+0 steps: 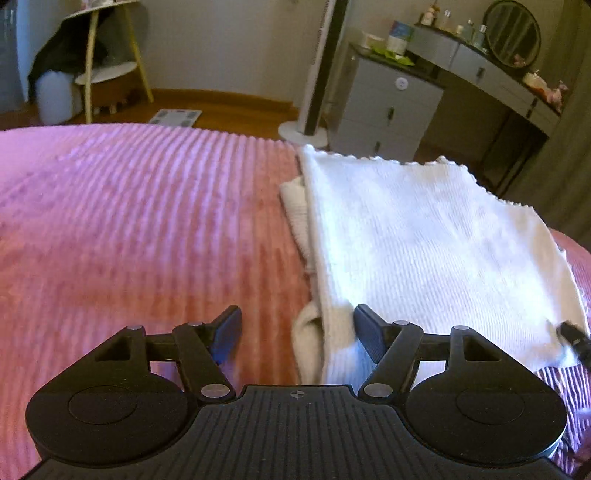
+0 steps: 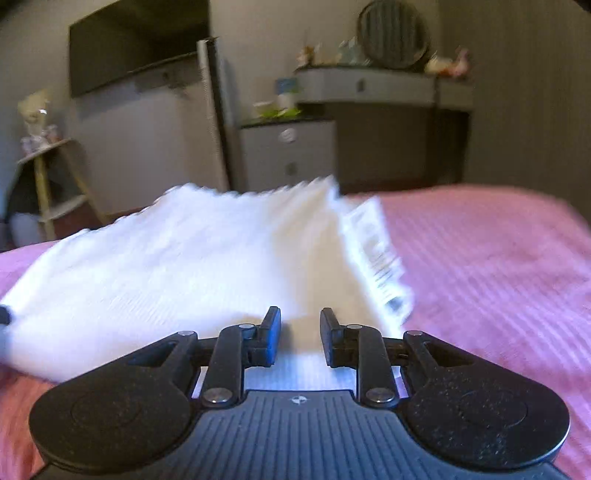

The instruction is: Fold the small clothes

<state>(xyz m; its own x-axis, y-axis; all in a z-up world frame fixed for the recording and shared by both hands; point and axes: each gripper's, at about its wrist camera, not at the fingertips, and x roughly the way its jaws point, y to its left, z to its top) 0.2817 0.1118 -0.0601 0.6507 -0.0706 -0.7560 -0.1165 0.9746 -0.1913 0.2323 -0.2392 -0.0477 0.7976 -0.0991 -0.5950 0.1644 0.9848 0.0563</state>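
Lying just ahead of left claw point(image 1: 297, 332): white garment point(image 1: 424, 251), nr edge btwn jaws.

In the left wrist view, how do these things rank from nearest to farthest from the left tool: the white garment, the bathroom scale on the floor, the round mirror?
1. White garment: on the pink bedspread, its near edge by the left tool, to the right.
2. Bathroom scale: on the floor past the bed, left of centre.
3. Round mirror: on the dressing table, far upper right.

A white ribbed cloth point(image 1: 424, 236) lies on a pink striped bedspread point(image 1: 147, 206); its label point(image 2: 380, 258) is white with black print. Both tools are black.
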